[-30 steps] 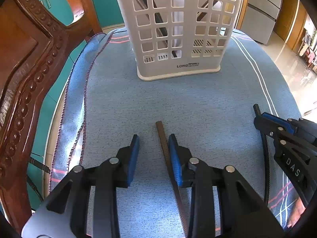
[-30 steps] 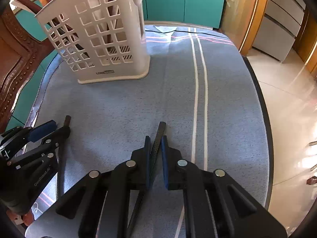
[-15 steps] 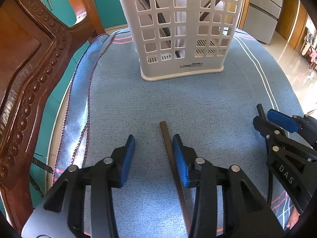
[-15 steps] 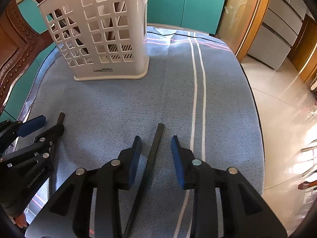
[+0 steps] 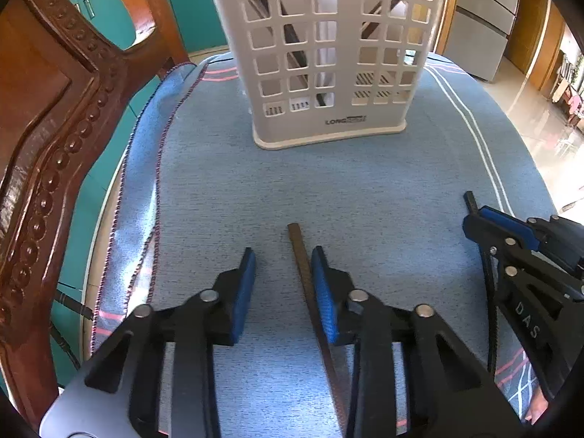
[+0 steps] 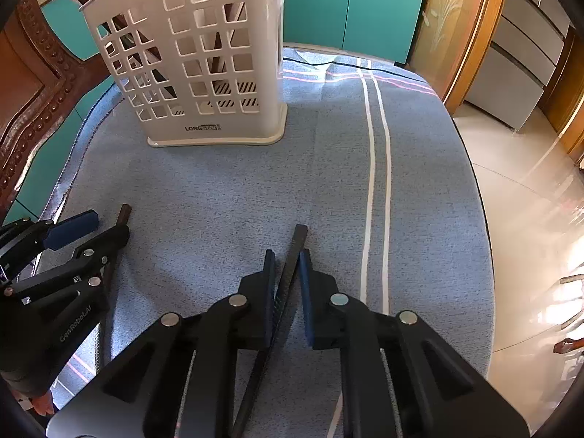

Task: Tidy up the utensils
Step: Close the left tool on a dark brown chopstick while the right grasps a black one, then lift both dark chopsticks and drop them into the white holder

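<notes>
A brown chopstick [image 5: 304,270] lies on the blue cloth between the fingers of my left gripper [image 5: 283,273], close to the right finger; the jaws stand wide apart. A black chopstick [image 6: 290,266] lies between the fingers of my right gripper [image 6: 284,273], whose jaws are narrow around it, the left pad against it. A white slotted utensil basket [image 5: 328,73] stands upright at the far side of the table and holds several sticks; it also shows in the right wrist view [image 6: 204,69]. Each gripper shows in the other's view [image 5: 511,241] [image 6: 73,233].
A carved wooden chair back [image 5: 47,146] stands close on the left. The blue cloth [image 6: 365,168] with white stripes covers the round table; its edge drops to the floor on the right. Teal cabinets [image 6: 350,3] are behind.
My right gripper opened half a second ago and has now closed in again around the black chopstick. My left gripper stayed open around the brown chopstick and barely moved.
</notes>
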Demonstrator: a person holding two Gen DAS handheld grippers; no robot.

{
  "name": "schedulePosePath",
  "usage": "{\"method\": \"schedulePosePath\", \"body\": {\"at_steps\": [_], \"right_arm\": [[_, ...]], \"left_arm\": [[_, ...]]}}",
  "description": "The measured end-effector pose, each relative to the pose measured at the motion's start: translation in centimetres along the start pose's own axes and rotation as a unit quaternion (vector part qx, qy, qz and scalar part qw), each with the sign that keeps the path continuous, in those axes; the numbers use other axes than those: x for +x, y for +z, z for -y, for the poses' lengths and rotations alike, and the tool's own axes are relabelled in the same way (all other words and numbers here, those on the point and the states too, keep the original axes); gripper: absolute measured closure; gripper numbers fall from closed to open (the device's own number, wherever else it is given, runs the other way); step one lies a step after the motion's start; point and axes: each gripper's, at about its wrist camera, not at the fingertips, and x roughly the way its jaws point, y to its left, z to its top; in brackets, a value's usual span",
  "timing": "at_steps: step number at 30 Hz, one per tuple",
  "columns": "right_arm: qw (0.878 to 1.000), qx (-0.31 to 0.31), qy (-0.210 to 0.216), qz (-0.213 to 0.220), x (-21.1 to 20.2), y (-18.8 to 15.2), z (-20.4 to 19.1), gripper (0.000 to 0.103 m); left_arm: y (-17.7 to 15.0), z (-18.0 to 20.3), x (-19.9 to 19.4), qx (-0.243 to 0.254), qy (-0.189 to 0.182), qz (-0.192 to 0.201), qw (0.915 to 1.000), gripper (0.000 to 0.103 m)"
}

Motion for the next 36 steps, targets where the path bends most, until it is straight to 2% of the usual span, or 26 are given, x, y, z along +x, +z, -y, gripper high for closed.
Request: {"method": "schedulePosePath", "body": {"at_steps": [4, 9, 14, 19, 23, 27, 29, 31, 36], "right_arm": [[1.0, 0.0, 0.002, 0.002, -0.1, -0.2, 0.0, 0.091], [0.999, 0.014, 0.028, 0.01, -0.3, -0.3, 0.4, 0.095], [0.997, 0.025, 0.045, 0.049, -2.6, 0.2, 0.8, 0.096], [0.991, 0.047, 0.074, 0.098, -6.8, 0.6, 2.1, 0.096], [0.984, 0.064, 0.103, 0.13, -10.5, 0.4, 3.5, 0.096], [0.979, 0.06, 0.11, 0.16, -14.4, 0.9, 4.5, 0.096], [0.975, 0.061, 0.112, 0.185, -16.5, 1.2, 4.9, 0.096], [0.97, 0.063, 0.114, 0.205, -18.2, 1.4, 5.3, 0.096], [0.966, 0.074, 0.113, 0.222, -19.2, 1.5, 5.5, 0.096]], "left_arm": [[0.0, 0.8, -0.1, 0.009, -0.006, 0.002, 0.9999, 0.089], [-0.2, 1.1, -0.3, 0.001, -0.027, 0.005, 0.9996, 0.094], [0.5, 0.6, -3.0, -0.016, -0.052, 0.046, 0.9975, 0.096], [1.3, -0.9, -8.3, -0.038, -0.087, 0.108, 0.9897, 0.096], [1.6, -2.7, -14.2, -0.056, -0.12, 0.171, 0.9763, 0.096], [2.3, -5.4, -19.4, -0.083, -0.129, 0.234, 0.96, 0.096], [2.9, -6.2, -22.2, -0.096, -0.132, 0.269, 0.9492, 0.096], [4.7, -7.2, -25.1, -0.103, -0.127, 0.315, 0.935, 0.096], [9.6, -8.8, -30.2, -0.116, -0.116, 0.405, 0.8994, 0.096]]}}
